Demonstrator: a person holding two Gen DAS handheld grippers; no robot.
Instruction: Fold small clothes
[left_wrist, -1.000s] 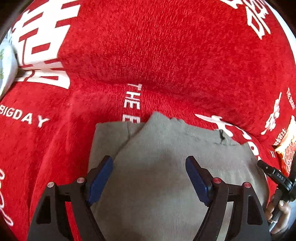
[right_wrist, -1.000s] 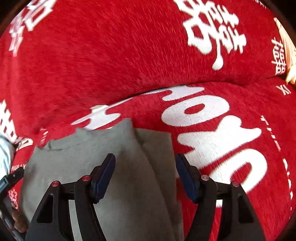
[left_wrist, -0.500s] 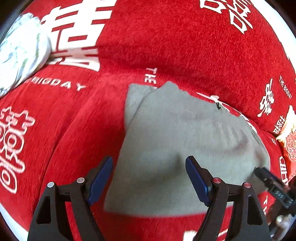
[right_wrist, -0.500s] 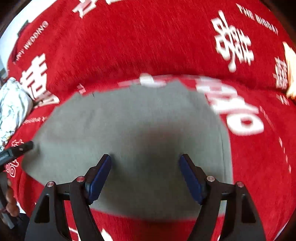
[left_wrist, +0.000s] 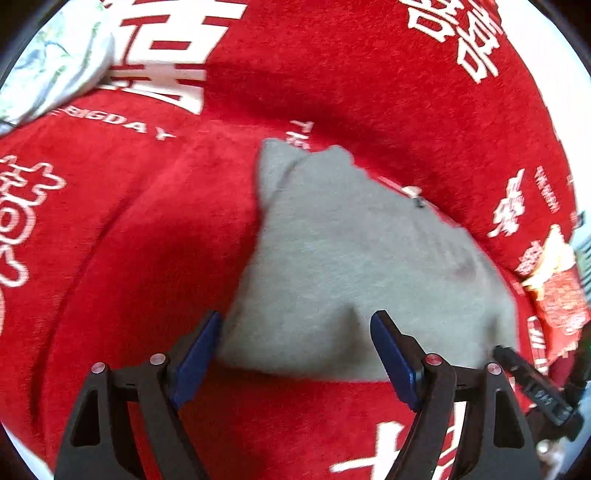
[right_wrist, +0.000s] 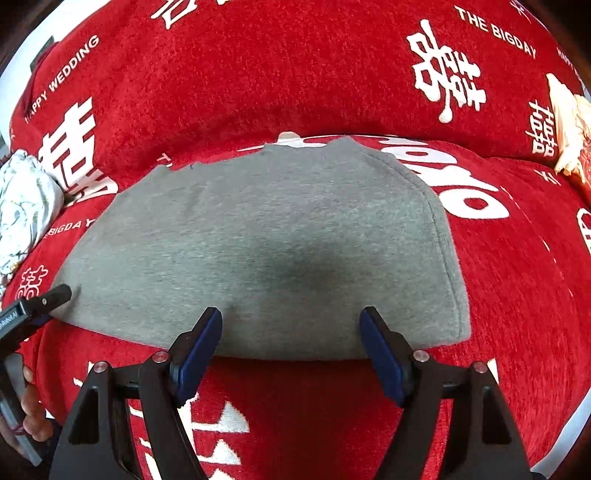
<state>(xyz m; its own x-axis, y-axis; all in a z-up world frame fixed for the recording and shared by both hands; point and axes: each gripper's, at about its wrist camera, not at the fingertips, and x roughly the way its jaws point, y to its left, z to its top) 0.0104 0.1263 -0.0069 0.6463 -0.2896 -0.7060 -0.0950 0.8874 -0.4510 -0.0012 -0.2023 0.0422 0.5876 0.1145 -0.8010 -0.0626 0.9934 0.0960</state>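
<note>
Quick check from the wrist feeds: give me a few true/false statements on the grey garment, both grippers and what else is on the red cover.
1. The grey garment lies on the red cover. True.
2. The right gripper is clamped on the garment. False: its fingers are spread open, holding nothing.
3. The left gripper is open. True.
4. The garment is blue. False: it is grey.
5. A white patterned bundle lies at the cover's left side. True.
</note>
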